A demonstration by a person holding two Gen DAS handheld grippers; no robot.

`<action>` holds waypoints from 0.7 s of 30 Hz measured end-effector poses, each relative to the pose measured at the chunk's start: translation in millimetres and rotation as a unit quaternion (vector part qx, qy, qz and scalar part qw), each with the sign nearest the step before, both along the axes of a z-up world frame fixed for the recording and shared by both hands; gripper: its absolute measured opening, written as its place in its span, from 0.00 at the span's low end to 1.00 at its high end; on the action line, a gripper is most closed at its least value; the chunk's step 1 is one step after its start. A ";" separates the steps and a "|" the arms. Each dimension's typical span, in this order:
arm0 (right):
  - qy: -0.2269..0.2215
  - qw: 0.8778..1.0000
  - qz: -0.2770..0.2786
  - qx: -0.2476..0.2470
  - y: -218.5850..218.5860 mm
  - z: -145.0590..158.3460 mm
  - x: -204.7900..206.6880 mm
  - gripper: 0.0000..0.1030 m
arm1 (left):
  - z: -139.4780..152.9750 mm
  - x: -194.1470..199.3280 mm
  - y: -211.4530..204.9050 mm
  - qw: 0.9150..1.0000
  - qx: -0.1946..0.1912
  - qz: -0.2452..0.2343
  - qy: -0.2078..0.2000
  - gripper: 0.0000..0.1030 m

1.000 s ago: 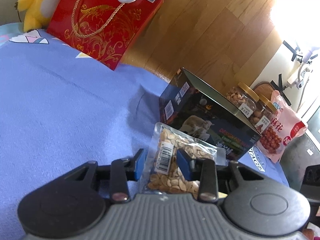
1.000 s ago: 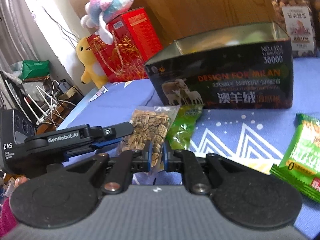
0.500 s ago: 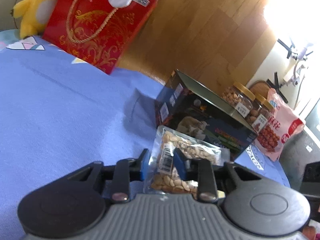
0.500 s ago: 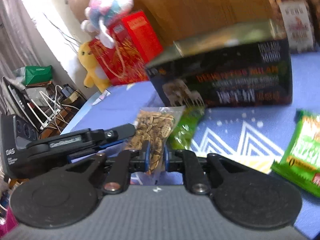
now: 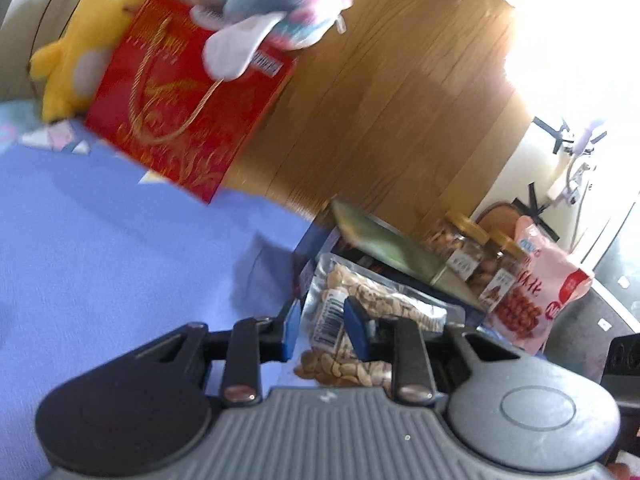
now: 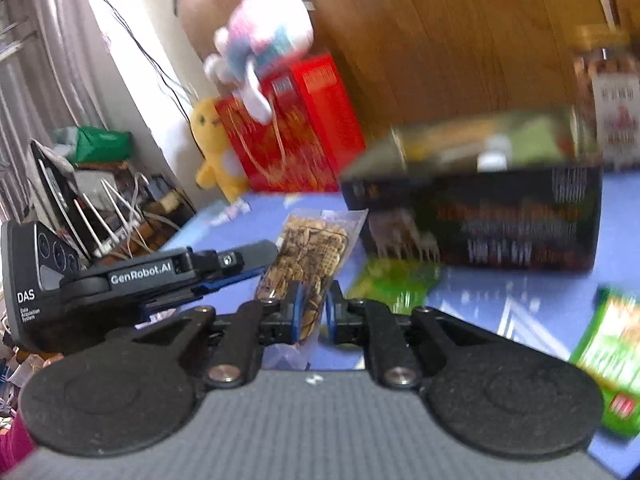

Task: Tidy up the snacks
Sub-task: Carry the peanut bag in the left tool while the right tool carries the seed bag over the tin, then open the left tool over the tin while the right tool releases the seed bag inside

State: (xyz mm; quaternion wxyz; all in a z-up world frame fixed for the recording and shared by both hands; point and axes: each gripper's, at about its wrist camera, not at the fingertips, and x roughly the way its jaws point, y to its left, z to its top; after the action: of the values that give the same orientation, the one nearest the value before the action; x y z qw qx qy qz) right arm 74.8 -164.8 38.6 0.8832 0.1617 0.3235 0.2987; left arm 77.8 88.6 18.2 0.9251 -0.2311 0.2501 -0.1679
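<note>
L gripper jaws just closing, pinching clear bag of nuts by barcode edge; R gripper clamped narrow on same bag's end; bag lifted off blue cloth, just before dark open box

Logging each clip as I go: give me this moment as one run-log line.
left gripper: shut on clear nut bag | right gripper: shut on same bag | dark open box: behind bag | green packets: on blue cloth
</note>
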 end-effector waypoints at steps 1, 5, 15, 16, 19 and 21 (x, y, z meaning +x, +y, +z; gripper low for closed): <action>-0.007 1.000 -0.002 0.003 -2.8 4.0 3.5 0.15 | 5.9 3.8 -2.9 1.000 0.000 -0.002 -0.001 0.23; -0.030 0.999 -0.023 0.009 -18.7 20.6 27.9 0.15 | 39.6 37.5 -23.0 0.999 0.019 -0.024 -0.010 0.23; -0.056 0.990 -0.115 -0.061 -65.7 23.0 82.6 0.23 | 41.9 132.0 -108.0 0.993 0.078 -0.090 0.020 0.26; -0.059 0.987 -0.127 -0.080 -67.2 20.3 84.1 0.25 | 37.8 135.9 -113.1 0.992 0.082 -0.094 0.026 0.27; -0.073 0.977 -0.171 -0.107 -80.2 16.8 80.6 0.47 | 33.4 137.4 -114.7 0.993 0.081 -0.085 0.033 0.30; -0.074 0.977 -0.181 -0.084 -89.8 17.8 76.1 0.46 | 37.2 131.6 -106.0 0.994 0.073 -0.080 0.030 0.32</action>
State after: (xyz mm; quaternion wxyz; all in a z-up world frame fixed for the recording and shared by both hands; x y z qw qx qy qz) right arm 150.9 -254.7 56.4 0.9545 0.1198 0.2467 0.1170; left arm 209.4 -17.5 55.4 0.9152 -0.1477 0.3071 -0.2153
